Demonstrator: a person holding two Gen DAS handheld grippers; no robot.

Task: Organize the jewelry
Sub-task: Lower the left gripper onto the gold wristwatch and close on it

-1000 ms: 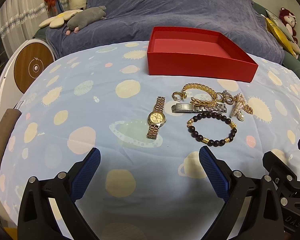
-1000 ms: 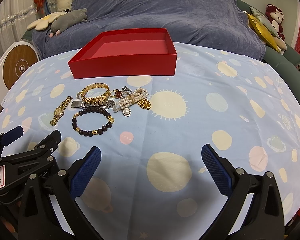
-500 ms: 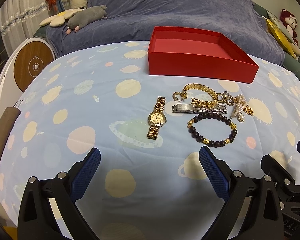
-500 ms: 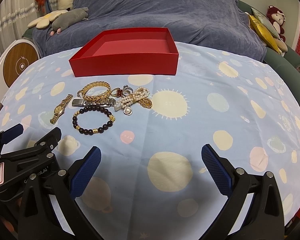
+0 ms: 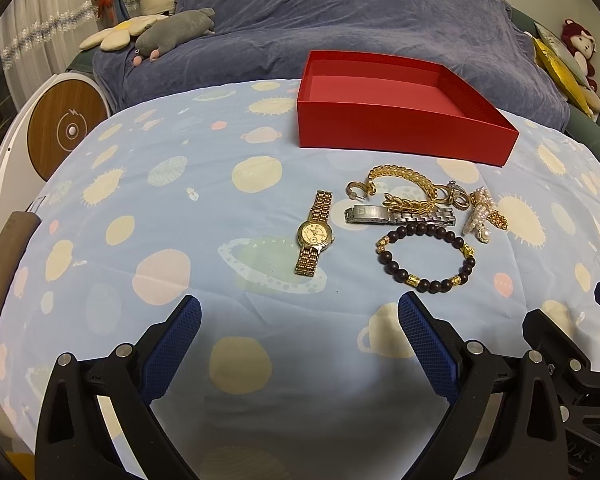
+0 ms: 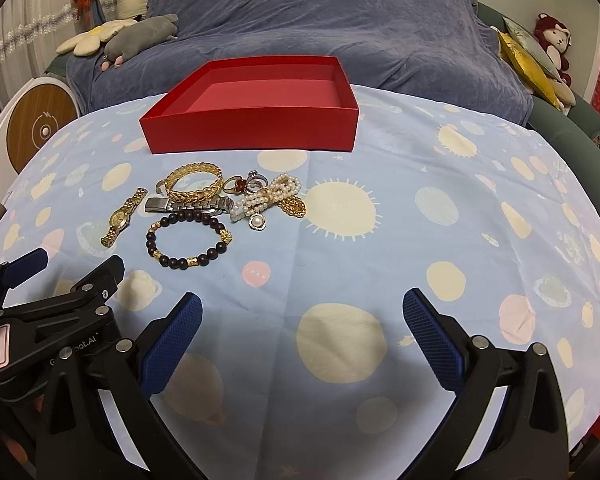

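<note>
I hold my left gripper (image 5: 299, 318) and right gripper (image 6: 302, 314) spread wide, pinching nothing, above the near edge of the table (image 6: 440, 208). The jewelry pile (image 6: 220, 200) lies mid-table, just before the red box (image 6: 252, 124) towards the far edge.

We see a pale blue tablecloth (image 6: 380, 152) printed with cream suns, pink discs and green ringed planets, and on it a red box (image 6: 252, 128) with a lighter pinkish-red floor. Beside a gold watch (image 5: 315, 233) lie a gold chain bracelet (image 6: 194, 186), a silver band (image 5: 396, 215), white pearls (image 6: 270, 196) and a dark-brown beaded bracelet (image 6: 188, 240) with gold beads. Our gripper pads (image 6: 170, 346) are blue on black arms, and a slate-blue blanket (image 6: 320, 20) lies beyond the cloth's far edge.
</note>
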